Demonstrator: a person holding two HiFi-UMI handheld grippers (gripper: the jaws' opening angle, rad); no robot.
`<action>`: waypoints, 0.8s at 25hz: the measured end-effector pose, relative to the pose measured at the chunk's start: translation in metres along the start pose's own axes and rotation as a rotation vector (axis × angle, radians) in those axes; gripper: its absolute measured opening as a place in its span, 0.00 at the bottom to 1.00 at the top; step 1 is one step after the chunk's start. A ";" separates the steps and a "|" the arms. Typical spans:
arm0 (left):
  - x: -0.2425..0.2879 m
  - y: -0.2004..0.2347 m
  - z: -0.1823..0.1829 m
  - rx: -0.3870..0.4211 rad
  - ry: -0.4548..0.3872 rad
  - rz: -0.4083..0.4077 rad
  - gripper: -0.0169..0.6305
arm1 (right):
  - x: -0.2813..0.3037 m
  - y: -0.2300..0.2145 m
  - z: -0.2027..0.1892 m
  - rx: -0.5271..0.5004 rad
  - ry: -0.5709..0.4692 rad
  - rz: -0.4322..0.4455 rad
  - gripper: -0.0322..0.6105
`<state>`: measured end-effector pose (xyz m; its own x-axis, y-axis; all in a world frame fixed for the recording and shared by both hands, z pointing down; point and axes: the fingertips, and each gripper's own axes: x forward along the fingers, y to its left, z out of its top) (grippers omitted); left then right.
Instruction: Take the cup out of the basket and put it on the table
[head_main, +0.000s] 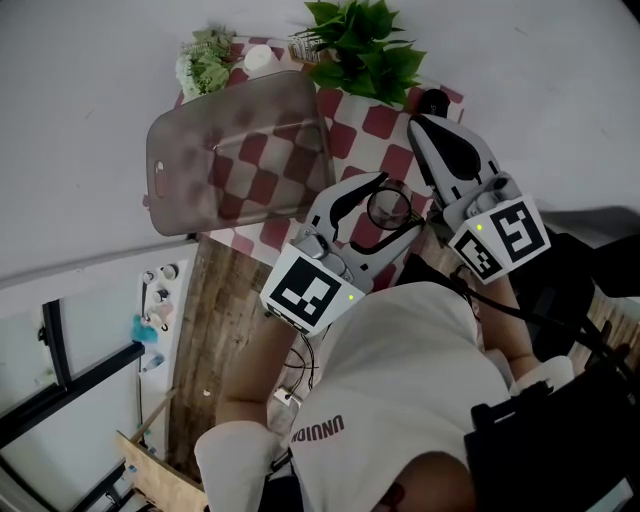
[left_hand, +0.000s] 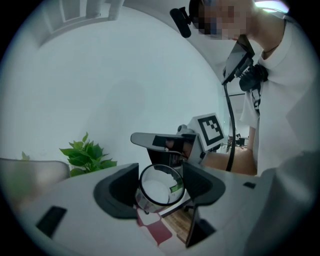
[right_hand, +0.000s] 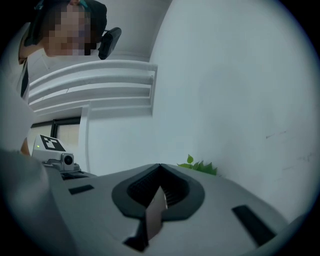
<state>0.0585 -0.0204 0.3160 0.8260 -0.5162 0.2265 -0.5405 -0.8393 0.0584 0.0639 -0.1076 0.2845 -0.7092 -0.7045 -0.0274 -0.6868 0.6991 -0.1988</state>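
Obs.: the left gripper (head_main: 396, 206) is clamped on the cup (left_hand: 158, 190), a clear glass one, one jaw on either side of its wall. The cup is already clear of the basket (head_main: 200, 170). It hangs to the basket's right, nearer the person, over the near strip of the checked cloth (head_main: 385, 120) on the table.

Right gripper (right_hand: 160, 191): jaws pressed together with nothing between them. It sits just beside the cup on the right, not touching it as far as the head view shows.

Key relation: the cloth lies below the cup. The left gripper view shows red and white squares under the glass, with wooden floor just past them, so the cup is close to the table's near edge. The set-down point is therefore down and a little farther in, towards the plant (head_main: 365, 45), not straight down.

Cup axis: the mouth shows as a full ring in both the head view and the left gripper view (so the glass is probably tilted rather than plumb; I cannot fix the angle). Height above the cloth cannot be read.

Judgement: the lift-out is done and the placing remains. The left hand carries the whole move. Level the cup before letting go, or it could tip near the edge.
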 end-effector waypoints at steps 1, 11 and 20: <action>0.002 -0.001 -0.003 -0.014 0.007 -0.003 0.47 | -0.001 -0.002 -0.002 0.001 0.007 -0.004 0.08; 0.025 -0.006 -0.030 -0.057 0.059 -0.007 0.47 | -0.014 -0.026 -0.027 0.013 0.062 -0.043 0.08; 0.033 -0.002 -0.059 -0.076 0.088 0.012 0.47 | -0.019 -0.034 -0.044 0.036 0.086 -0.061 0.08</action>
<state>0.0780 -0.0255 0.3813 0.8041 -0.5062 0.3119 -0.5635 -0.8161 0.1283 0.0937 -0.1120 0.3349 -0.6783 -0.7315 0.0701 -0.7241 0.6492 -0.2329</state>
